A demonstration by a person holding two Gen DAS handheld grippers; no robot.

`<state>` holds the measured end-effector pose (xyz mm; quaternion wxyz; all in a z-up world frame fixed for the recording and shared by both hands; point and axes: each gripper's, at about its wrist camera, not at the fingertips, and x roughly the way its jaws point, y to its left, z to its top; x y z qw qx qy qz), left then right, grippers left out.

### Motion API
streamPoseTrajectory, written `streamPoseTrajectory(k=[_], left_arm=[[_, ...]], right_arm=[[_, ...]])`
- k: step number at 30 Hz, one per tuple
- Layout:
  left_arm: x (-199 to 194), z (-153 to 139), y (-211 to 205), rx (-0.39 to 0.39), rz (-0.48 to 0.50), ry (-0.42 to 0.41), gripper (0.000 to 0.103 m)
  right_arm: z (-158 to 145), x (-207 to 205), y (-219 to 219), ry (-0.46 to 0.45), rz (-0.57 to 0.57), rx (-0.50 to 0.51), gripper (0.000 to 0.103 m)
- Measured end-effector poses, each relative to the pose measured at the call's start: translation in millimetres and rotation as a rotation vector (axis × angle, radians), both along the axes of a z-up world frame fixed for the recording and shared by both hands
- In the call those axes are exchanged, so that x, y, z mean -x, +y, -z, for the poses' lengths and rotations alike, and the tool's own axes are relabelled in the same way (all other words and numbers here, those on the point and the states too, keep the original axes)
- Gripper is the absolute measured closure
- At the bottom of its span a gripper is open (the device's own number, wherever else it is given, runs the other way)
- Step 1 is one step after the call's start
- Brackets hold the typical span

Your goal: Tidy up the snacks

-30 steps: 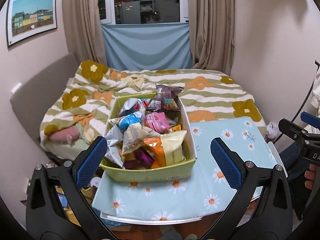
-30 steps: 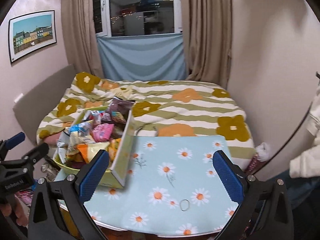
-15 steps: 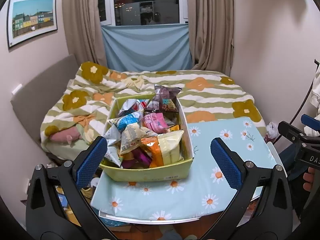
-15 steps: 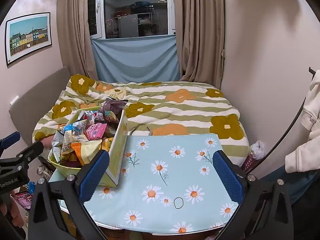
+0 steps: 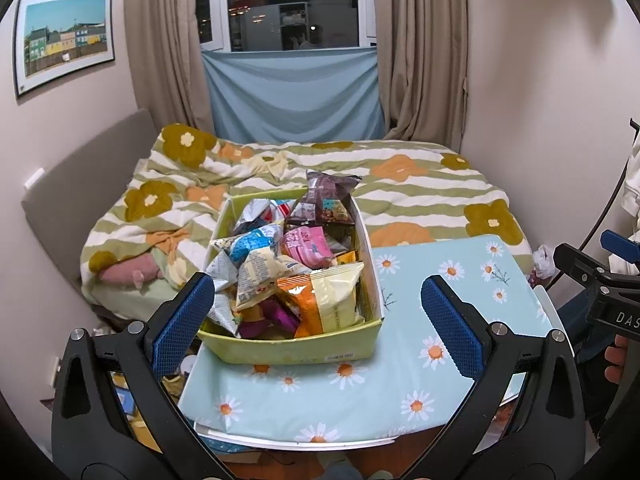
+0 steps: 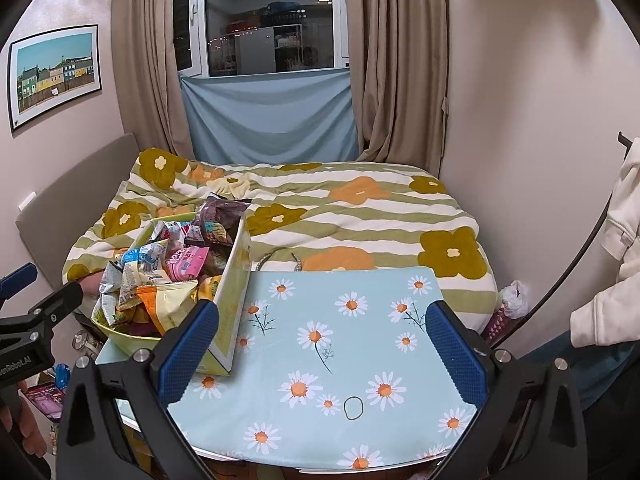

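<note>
A yellow-green box (image 5: 280, 350) heaped with crinkled snack packets (image 5: 316, 300) in silver, pink, orange and brown sits at the daisy-print table's (image 6: 360, 360) left end. The left gripper (image 5: 318, 312) and right gripper (image 6: 322, 344) both gape wide, holding nothing.

A bedroom (bed (image 6: 320, 216), curtains (image 6: 396, 60), framed picture (image 6: 54, 76)).

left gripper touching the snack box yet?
Apart. In the left wrist view the left gripper has open jaws short of the snack box, with tablecloth visible between.
</note>
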<state>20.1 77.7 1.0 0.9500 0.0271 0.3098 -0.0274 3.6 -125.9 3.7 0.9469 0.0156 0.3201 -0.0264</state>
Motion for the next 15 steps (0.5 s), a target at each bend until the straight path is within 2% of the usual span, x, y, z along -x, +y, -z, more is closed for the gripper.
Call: streamPoseTrajectory(k=[15], left_arm=[[-1.0,-0.3,-4.8,0.002,0.002,0.0,0.0]], right_arm=[[0.6,-1.6,-3.2,0.001,0.001,0.002,0.0]])
